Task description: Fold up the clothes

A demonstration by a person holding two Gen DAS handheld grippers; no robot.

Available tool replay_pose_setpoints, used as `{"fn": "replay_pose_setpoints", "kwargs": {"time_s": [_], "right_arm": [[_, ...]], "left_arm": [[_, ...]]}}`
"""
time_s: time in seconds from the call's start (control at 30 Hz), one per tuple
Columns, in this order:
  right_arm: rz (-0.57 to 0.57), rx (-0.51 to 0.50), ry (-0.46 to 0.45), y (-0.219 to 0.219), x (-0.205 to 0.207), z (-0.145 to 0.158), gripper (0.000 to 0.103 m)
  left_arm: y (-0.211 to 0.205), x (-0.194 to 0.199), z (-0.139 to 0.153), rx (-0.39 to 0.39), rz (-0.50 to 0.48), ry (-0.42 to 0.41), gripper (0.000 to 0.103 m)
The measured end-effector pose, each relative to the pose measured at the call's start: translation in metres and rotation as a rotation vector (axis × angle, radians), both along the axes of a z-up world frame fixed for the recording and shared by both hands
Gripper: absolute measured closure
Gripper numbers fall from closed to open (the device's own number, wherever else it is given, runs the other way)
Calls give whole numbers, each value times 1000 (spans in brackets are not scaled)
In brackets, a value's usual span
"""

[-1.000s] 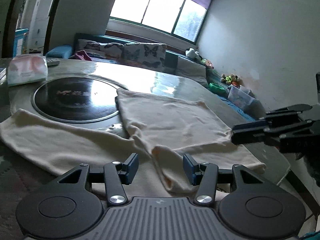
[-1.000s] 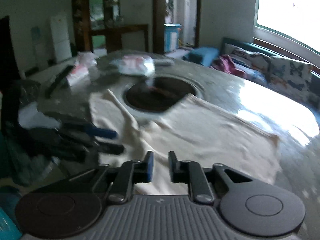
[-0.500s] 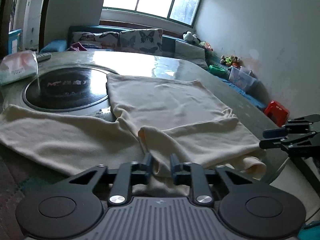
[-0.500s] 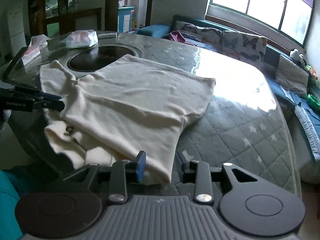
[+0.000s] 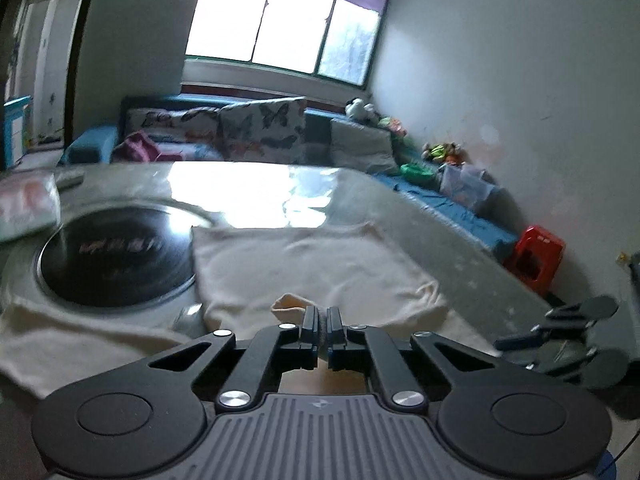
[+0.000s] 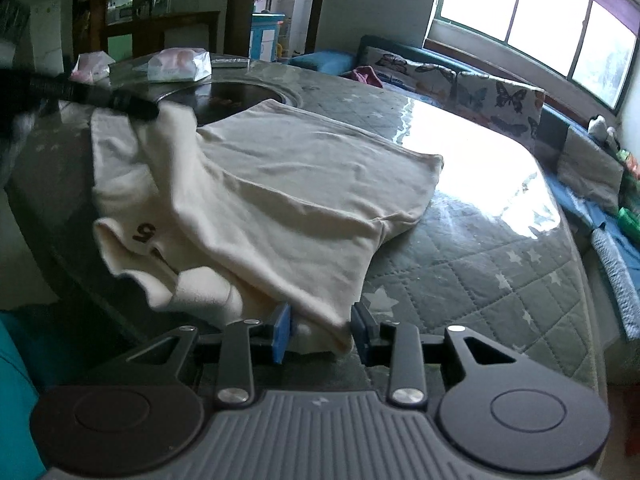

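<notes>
Left wrist view: the left tongs (image 5: 322,320) are pinched together on a fold of the cream shirt (image 5: 316,268), a small bunch of cloth sticking up just beyond the tips at 11 o'clock. The shirt lies spread over the worktop (image 5: 448,240), one part reaching toward 12 o'clock, a sleeve trailing off toward 9 o'clock. A dark round hob plate (image 5: 120,260) sits in the worktop at 10 o'clock, touched by the shirt's edge. The right tongs (image 5: 560,328) show at 3 o'clock, off the worktop's edge.

From the right wrist, the right tongs (image 6: 321,334) stand partly apart with a corner of the shirt (image 6: 280,184) lying between them; the blue pads (image 6: 282,332) do not clearly press it. The garment drapes over the worktop's near edge, a dark numeral on its lower part at 9 o'clock. The left tongs (image 6: 136,106) grip the cloth at 10 o'clock. A white packet (image 6: 180,65) lies beyond the hob plate at 11 o'clock.
</notes>
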State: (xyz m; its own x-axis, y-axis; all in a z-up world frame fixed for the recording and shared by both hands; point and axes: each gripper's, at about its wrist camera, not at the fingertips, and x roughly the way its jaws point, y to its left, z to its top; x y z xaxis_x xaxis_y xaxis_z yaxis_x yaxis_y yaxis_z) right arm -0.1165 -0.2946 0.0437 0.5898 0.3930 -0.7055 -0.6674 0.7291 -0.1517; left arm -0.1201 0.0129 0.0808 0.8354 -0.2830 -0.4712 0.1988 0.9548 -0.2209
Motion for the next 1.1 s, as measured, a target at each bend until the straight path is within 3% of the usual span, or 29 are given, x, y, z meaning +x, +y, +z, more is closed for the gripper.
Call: {"fn": "replay_pose_setpoints", "kwargs": {"time_s": [0.5,0.73,0.93,1.1], "right_arm": [[-10,14,-96,11,-4,-7,71],[-106,16,-115,3,6,-6,72],[-170,-42,-132,-15,5,-12,72],[-190,-30,-123,-24,5,-14,72]], "left_arm": [[-45,48,80,-20,-143,-155,99],[-69,56,102,-26,-213,-223,99],[-50,43,79,-32,-187,-176,99],[-22,20,27,-29,-127,-32,99]]}}
